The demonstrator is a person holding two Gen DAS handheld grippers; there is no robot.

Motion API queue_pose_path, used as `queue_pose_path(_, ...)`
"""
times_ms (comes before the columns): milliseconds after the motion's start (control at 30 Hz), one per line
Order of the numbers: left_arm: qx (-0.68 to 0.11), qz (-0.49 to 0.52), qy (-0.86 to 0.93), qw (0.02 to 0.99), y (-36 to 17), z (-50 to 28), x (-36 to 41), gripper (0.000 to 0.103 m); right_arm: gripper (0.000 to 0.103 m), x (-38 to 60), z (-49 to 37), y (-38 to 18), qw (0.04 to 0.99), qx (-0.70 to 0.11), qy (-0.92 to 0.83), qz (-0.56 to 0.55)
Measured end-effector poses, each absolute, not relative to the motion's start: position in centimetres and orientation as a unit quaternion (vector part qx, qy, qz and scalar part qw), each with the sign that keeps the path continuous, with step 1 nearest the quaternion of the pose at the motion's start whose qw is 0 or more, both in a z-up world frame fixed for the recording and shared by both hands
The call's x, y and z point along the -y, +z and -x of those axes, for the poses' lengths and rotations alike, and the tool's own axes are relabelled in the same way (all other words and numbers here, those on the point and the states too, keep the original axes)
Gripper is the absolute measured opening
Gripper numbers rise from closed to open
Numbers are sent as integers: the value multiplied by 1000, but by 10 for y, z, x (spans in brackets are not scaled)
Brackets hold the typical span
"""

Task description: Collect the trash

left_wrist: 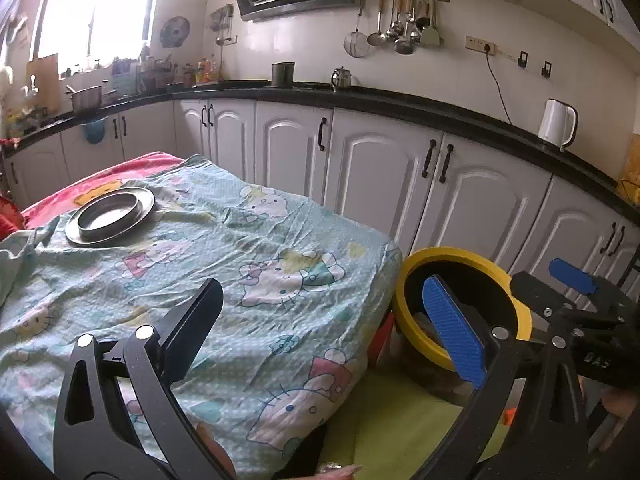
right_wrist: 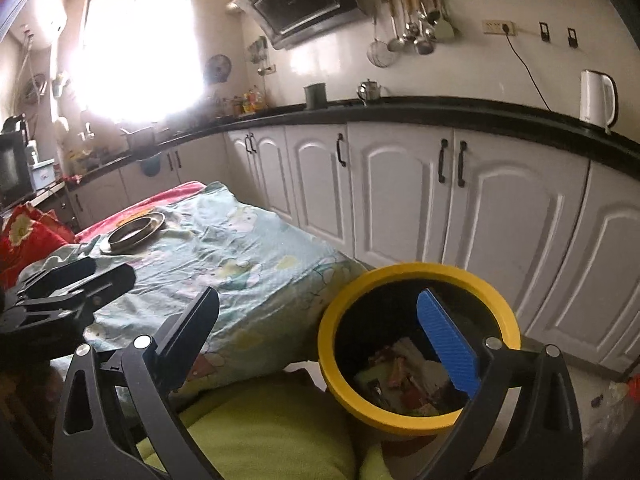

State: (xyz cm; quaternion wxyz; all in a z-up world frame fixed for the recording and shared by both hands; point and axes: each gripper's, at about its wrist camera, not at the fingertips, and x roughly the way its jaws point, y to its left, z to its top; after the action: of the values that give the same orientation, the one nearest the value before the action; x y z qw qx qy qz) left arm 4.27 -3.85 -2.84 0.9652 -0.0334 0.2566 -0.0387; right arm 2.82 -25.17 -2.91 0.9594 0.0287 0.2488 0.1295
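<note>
A yellow-rimmed black trash bin stands on the floor at the table's right end; it also shows in the left wrist view. Crumpled wrappers and paper lie in its bottom. My right gripper is open and empty, its blue finger over the bin mouth. It also shows at the right edge of the left wrist view. My left gripper is open and empty above the table's near corner; it also shows in the right wrist view. I see no loose trash on the cloth.
The table is covered by a light green cartoon cloth. A metal plate with a ring-shaped dish sits at its far left. White cabinets under a black counter run behind. A white kettle stands on the counter.
</note>
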Motion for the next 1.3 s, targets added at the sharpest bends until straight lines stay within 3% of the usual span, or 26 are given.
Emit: queue_pose_path(1300, -252, 40, -35, 966, -27, -42, 37, 92, 97, 244, -22, -31, 960, -243, 138, -18)
